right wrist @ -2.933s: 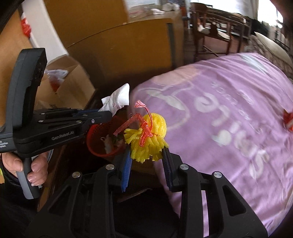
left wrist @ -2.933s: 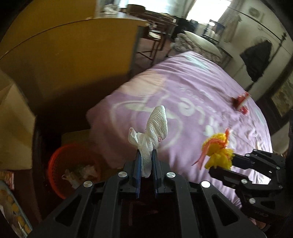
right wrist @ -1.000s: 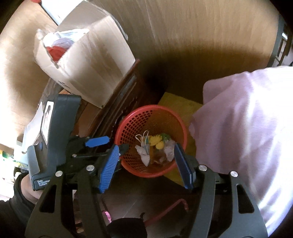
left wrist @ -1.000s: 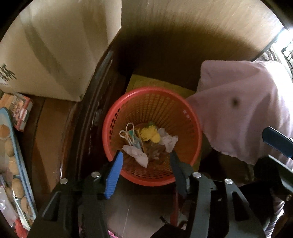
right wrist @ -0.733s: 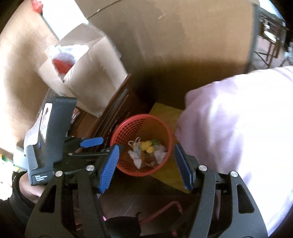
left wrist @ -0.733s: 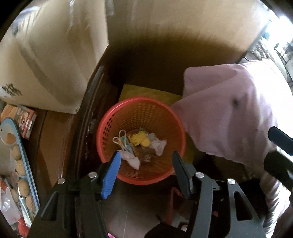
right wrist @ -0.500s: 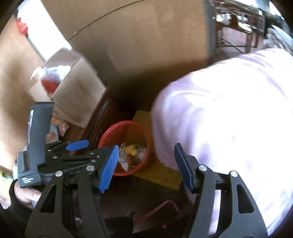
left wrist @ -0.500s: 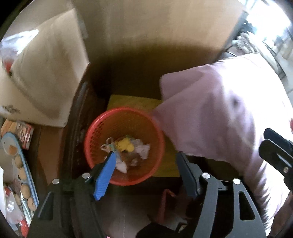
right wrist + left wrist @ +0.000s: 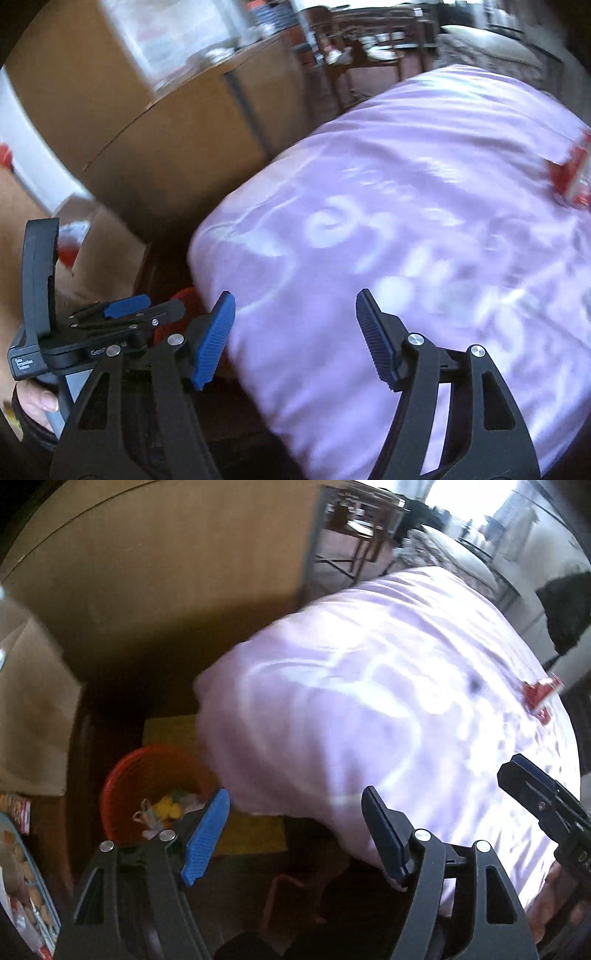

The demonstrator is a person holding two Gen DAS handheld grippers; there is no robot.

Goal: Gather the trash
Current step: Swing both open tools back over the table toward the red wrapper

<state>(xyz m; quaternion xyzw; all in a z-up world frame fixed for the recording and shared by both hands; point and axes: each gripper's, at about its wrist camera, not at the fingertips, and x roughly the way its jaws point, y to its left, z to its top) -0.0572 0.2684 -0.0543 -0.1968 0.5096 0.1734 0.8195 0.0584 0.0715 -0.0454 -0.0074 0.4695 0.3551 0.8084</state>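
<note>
A red mesh basket point(image 9: 144, 775) stands on the floor beside the bed, with yellow and white trash point(image 9: 166, 808) lying inside it. My left gripper point(image 9: 295, 834) hovers over the bed corner, its jaws opening with nothing between them. My right gripper point(image 9: 295, 339) is above the lilac bedcover point(image 9: 424, 229); its jaws are also opening and hold nothing. A red and white wrapper point(image 9: 541, 694) lies far out on the bedcover point(image 9: 388, 701); in the right wrist view the wrapper point(image 9: 572, 173) is at the right edge. The basket point(image 9: 183, 299) is mostly hidden there.
A tall wooden cabinet point(image 9: 166, 590) stands behind the basket. A cardboard box point(image 9: 26, 709) sits at the left, with a tray of snacks point(image 9: 26, 878) below it. Chairs and a table point(image 9: 369, 37) are beyond the bed. A hand point(image 9: 35, 400) grips the left tool's handle.
Both grippers let their trash fall into the basket, then rose and swung right from over the basket toward the bed. Their jaws stand wider than a second ago.
</note>
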